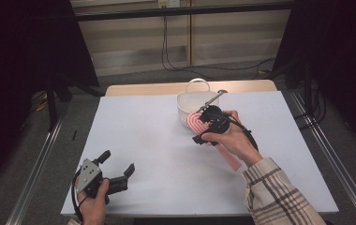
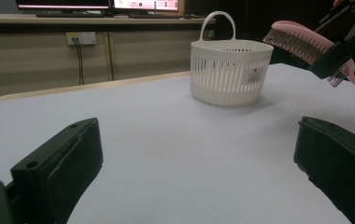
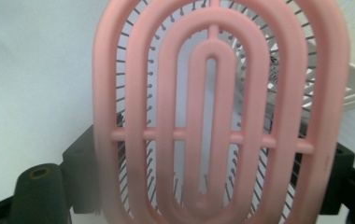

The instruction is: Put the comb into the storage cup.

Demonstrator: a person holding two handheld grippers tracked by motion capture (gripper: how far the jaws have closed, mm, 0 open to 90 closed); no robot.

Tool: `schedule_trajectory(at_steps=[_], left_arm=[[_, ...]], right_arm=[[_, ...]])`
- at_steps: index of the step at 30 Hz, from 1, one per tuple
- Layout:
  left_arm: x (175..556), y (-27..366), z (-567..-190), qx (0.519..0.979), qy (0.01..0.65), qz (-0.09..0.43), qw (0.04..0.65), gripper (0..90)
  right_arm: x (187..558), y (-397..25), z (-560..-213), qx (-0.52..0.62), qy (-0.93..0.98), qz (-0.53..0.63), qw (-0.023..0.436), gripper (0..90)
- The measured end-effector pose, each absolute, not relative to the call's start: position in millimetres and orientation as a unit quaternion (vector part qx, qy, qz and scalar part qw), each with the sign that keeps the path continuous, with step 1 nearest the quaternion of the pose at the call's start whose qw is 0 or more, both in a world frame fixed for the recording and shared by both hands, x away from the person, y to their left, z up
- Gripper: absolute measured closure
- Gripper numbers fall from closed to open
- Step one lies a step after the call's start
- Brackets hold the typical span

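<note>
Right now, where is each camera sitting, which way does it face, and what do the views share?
High view: above the person's side, looking forward and down at the table; both hands show.
Left gripper view: rides the left gripper, facing the white basket between its open jaws.
Right gripper view: rides the right gripper, close on the pink hairbrush it grips.
All three share the brush and basket.

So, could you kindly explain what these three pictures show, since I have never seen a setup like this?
A person at a table holds hand-operated tongs in each hand; there is no robot arm. The high view looks down from above. The other two come from cameras riding on each tool. The left tongs rest low near the table's front edge, open and empty. The right tongs grip a pink hairbrush, lifted beside a white slotted basket. The basket stands on the table; something thin leans out of it, too small to name.
</note>
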State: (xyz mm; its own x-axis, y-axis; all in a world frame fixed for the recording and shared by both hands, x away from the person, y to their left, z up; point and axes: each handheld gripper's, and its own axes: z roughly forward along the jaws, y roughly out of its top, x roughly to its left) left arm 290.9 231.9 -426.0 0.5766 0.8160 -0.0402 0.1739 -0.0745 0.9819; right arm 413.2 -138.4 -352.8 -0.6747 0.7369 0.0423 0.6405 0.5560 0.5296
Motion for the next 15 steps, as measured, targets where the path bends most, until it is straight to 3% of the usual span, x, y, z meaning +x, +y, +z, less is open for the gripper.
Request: schedule_trajectory(at_steps=[15], left_arm=[[291, 232, -426, 0.677, 0.366, 0.28, 0.574, 1.4]], right_arm=[[409, -149, -341, 0.392, 0.856, 0.315, 0.121, 19.5]])
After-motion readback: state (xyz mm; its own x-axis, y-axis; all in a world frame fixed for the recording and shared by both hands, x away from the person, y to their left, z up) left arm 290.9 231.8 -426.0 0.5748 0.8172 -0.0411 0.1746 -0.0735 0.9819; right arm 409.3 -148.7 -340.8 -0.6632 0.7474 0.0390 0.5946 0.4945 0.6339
